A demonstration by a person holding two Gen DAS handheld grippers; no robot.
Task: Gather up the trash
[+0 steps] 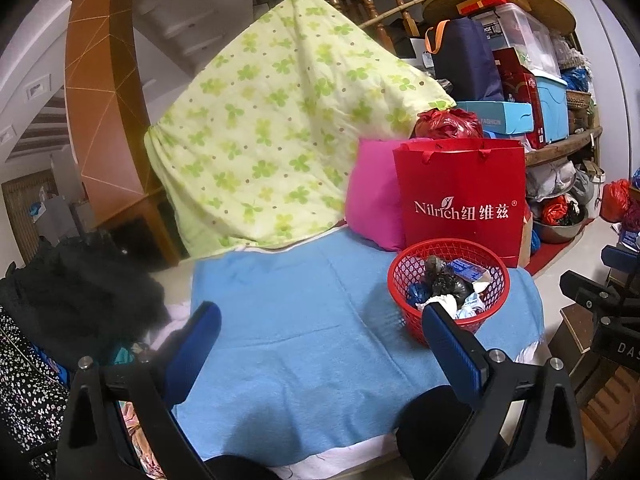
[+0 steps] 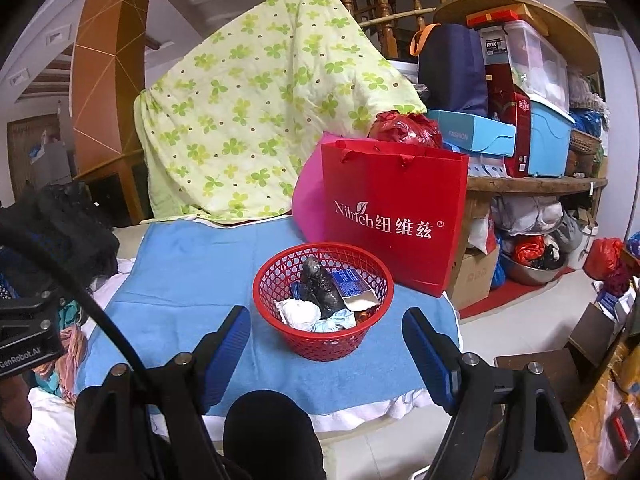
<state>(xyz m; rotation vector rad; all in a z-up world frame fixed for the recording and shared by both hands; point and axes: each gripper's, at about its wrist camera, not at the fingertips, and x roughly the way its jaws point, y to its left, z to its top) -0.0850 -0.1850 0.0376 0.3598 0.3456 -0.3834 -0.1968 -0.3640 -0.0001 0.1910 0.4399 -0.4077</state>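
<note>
Centrally, the red mesh basket (image 2: 324, 300) holds crumpled trash (image 2: 320, 300); left gripper (image 1: 320, 344) and right gripper (image 2: 326, 340) gape empty.

Wooden stair railing (image 2: 384, 4), orange pillar (image 1: 100, 92), cluttered round shelf (image 2: 536, 184), pale floor (image 2: 520, 312).

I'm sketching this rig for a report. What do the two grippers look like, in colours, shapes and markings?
Both grippers, left and right, have black angular bodies with silver bolts and two flat fingers faced with ribbed blue pads. A black cable curves across the right view. The other gripper's black body shows white lettering in each view: "GenRobot.AI" and "DAS".
</note>
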